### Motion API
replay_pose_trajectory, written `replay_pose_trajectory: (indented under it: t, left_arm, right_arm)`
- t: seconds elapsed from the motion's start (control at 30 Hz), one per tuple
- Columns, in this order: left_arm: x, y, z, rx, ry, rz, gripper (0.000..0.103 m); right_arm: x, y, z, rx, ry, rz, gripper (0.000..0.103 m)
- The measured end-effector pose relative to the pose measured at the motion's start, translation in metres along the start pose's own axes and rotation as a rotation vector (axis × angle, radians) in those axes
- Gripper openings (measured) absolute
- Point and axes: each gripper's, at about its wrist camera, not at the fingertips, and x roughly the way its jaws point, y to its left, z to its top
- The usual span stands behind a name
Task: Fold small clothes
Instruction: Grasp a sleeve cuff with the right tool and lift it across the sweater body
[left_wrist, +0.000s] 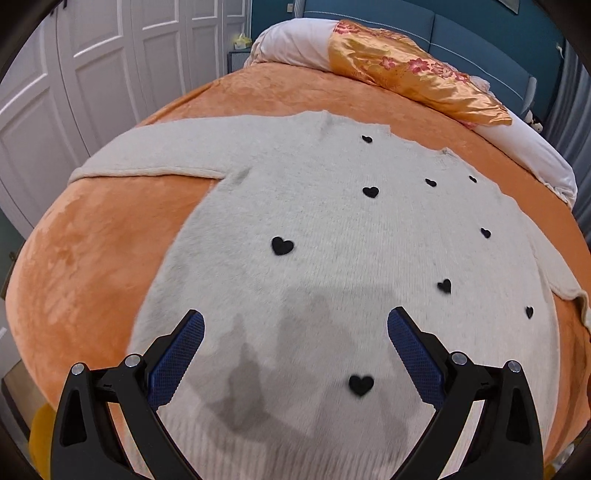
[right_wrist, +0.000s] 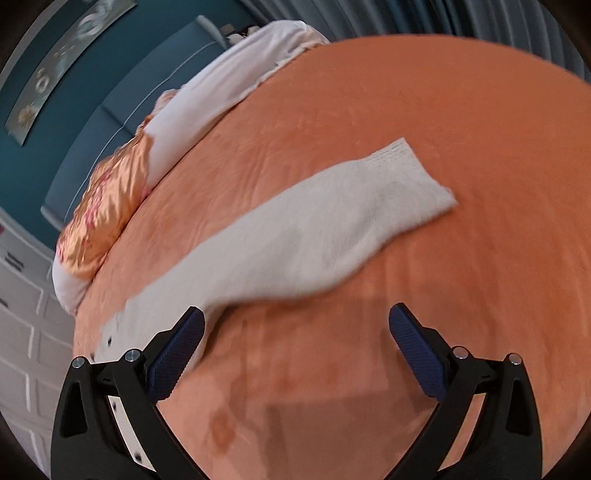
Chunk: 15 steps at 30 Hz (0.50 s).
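Observation:
A cream fuzzy sweater with small black hearts lies flat, front up, on the orange bed cover. One sleeve stretches to the left. My left gripper is open and empty, hovering above the sweater's lower body. In the right wrist view the other sleeve lies straight across the orange cover, cuff at the far end. My right gripper is open and empty above the cover, just beside the sleeve near the body.
A rolled white duvet with an orange floral satin pillow lies at the bed's head, also seen in the right wrist view. A blue headboard stands behind. White wardrobe doors stand to the left. The bed edge curves down at left.

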Motion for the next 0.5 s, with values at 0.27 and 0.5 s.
replay_pose_trajectory:
  t: [0.27, 0.5]
  left_arm:
    - [0.017, -0.009, 0.012, 0.035, -0.004, 0.006, 0.098]
    - [0.017, -0.003, 0.029, 0.019, -0.042, -0.004, 0.097]
  right_arm:
    - [0.042, -0.018, 0.036, 0.138, -0.027, -0.065, 0.026]
    - [-0.008, 0.114, 0.051, -0.128, -0.191, 0.108, 0.015]
